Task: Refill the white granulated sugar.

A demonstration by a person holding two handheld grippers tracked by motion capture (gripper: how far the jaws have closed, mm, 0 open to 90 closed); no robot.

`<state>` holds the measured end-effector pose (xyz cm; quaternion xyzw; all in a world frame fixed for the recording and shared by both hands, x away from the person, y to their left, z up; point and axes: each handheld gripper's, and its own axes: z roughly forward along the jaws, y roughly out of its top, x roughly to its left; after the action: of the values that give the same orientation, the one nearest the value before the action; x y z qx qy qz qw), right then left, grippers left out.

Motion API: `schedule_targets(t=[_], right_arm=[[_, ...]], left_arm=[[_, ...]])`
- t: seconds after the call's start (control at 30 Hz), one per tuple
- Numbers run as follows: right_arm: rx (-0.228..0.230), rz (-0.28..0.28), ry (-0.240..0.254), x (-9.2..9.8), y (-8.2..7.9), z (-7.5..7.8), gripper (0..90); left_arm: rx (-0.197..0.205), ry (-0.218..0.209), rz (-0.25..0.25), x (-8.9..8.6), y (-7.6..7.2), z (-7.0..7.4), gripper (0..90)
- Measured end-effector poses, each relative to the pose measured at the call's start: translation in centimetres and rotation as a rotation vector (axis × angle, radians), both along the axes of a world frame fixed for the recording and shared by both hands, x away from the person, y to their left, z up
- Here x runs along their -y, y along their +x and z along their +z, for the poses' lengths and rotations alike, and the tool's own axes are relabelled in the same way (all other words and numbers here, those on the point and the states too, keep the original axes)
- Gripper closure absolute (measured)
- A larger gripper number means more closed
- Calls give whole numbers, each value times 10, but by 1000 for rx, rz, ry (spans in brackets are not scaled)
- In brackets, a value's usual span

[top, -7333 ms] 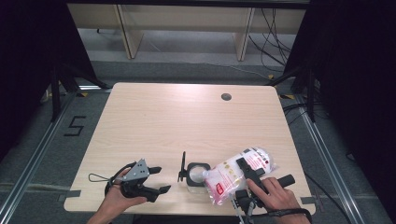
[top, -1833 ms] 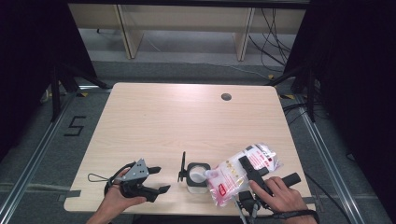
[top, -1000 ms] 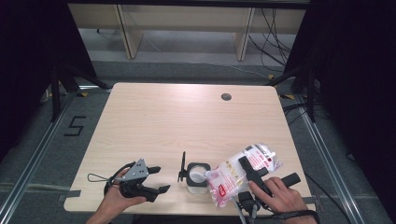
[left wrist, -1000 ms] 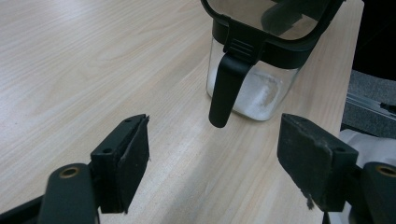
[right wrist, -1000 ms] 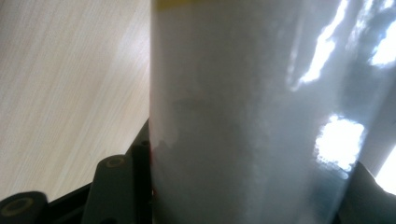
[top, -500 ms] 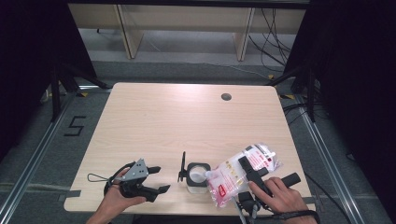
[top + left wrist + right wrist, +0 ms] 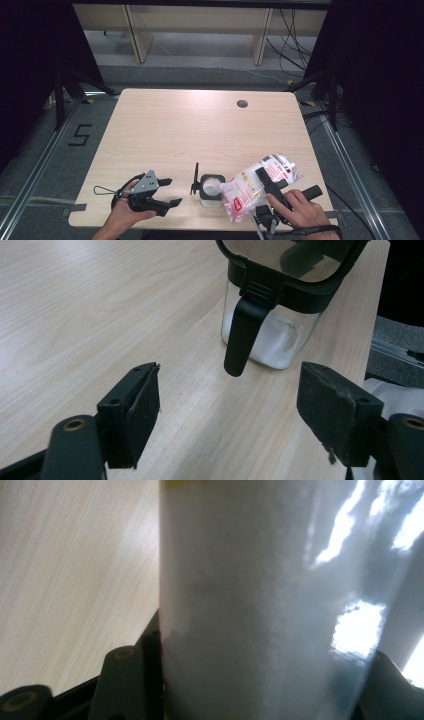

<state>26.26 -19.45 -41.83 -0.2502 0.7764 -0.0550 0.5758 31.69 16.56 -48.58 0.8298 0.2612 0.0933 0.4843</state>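
A clear plastic bag of white powder with red print lies tilted, its lower end over a small clear container. My right gripper is shut on the bag, one black jaw lying across its top. The bag sits between both jaws of the right gripper. The container holds some white powder, and its black lid is flipped up. My left gripper rests open on the table to the container's left. Nothing is between the jaws of the left gripper.
The light wooden table has a round cable hole at the back right. The container stands close to the front edge. Dark floor and metal rails surround the table, with wooden shelving behind it.
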Motion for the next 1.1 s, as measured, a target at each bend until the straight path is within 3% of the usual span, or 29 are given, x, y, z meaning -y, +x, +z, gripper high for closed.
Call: schedule_targets(t=[0.23,0.27,0.33,0.4,0.6,1.0,1.03,1.1], right_arm=[[1,6,3,0,1,0,457],[-14,-28,32,2,0,-2,458],[-10,-24,29,3,0,-2,458],[-9,-17,23,2,0,-1,458],[-12,-8,31,2,1,0,460],[-6,-20,23,4,0,1,461],[-5,-18,20,4,0,2,461],[-7,-18,18,3,0,2,462]], left_arm=[[-2,-7,3,1,0,0,250],[-2,-6,2,1,0,0,249],[-5,-7,4,1,0,0,250],[17,10,-13,0,1,0,250],[-2,-1,0,0,0,0,250],[7,1,-1,0,0,0,250],[23,33,-20,-2,2,1,250],[9,13,-5,0,0,0,250]])
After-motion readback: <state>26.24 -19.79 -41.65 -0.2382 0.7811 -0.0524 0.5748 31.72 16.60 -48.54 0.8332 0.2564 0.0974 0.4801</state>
